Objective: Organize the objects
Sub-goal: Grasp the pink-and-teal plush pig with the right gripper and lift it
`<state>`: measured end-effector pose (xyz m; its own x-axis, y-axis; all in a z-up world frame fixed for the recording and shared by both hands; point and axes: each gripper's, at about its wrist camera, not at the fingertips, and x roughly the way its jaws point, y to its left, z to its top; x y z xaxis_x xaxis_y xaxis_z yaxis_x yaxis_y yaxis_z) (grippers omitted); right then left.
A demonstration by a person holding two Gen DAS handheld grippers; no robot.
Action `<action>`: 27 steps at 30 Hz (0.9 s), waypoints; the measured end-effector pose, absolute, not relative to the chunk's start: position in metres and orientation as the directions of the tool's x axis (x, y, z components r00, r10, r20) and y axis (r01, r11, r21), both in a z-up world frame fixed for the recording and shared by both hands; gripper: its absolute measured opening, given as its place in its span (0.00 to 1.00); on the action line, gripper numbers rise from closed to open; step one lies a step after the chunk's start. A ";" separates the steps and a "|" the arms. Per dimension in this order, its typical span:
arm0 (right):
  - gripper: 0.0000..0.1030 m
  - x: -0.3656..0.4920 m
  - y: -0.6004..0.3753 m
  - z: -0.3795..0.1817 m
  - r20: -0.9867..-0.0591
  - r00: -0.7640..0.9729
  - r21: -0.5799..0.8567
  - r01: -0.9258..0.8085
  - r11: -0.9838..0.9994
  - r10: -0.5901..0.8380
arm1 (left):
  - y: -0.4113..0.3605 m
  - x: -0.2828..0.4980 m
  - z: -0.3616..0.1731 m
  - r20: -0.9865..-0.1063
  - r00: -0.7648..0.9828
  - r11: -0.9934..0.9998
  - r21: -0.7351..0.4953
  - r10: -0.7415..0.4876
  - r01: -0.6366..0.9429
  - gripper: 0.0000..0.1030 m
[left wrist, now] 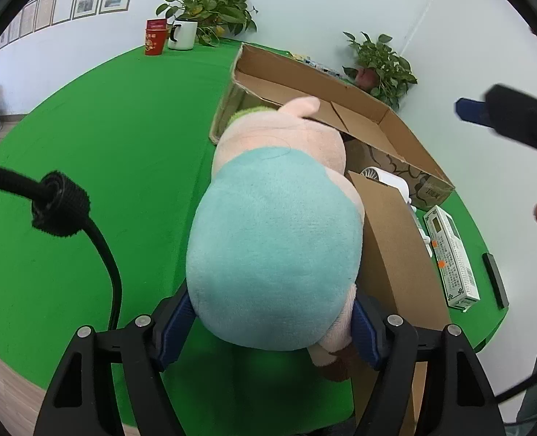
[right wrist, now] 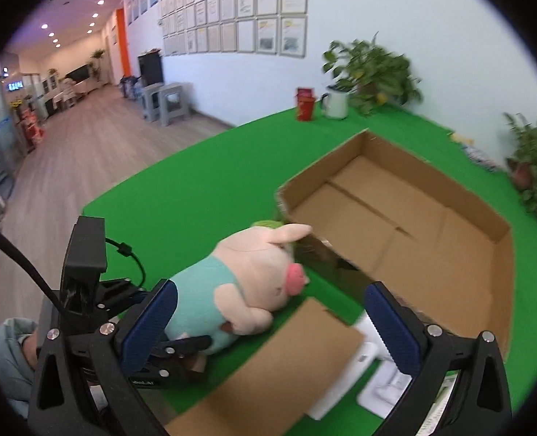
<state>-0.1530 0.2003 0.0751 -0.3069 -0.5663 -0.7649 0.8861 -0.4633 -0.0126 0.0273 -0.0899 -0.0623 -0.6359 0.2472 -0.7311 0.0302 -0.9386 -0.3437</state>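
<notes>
One plush pig (left wrist: 273, 250) in left hand-held gripper (left wrist: 268, 330), right hand-held gripper (right wrist: 273, 316) wide, seemingly one box (right wrist: 395, 214).

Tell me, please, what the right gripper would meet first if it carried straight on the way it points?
Probably the loose cardboard flap lying just ahead of the open right gripper, with the green table under it; depth is hard to judge.

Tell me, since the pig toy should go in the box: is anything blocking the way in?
Only the box's near wall, which the pig toy's head lies against; the inside looks empty.
</notes>
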 end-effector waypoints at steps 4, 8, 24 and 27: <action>0.99 -0.159 0.175 0.065 -0.793 -0.243 0.052 0.886 -0.460 -0.559 | -0.104 0.044 -0.061 -0.714 -0.653 -0.927 -0.373 0.255 0.046 0.70; 0.99 -0.176 0.160 0.045 -0.792 -0.045 0.294 0.846 -0.445 -0.608 | -0.117 0.058 -0.064 -0.697 -0.666 -0.912 -0.406 0.265 0.062 0.70; 0.99 -0.180 0.138 -0.005 -0.868 0.043 0.346 0.766 -0.542 -0.494 | -0.102 0.071 -0.067 -0.678 -0.702 -0.929 -0.366 0.220 0.061 0.72; 0.96 -0.178 0.142 -0.004 -0.862 0.001 0.325 0.769 -0.550 -0.508 | -0.101 0.070 -0.067 -0.679 -0.700 -0.926 -0.371 0.222 0.067 0.72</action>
<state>-0.1776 0.1420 -0.0039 0.0009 -0.5076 -0.8616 0.7692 -0.5502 0.3250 0.0701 -0.1014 -0.0665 -0.6999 0.2215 -0.6791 0.0665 -0.9264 -0.3707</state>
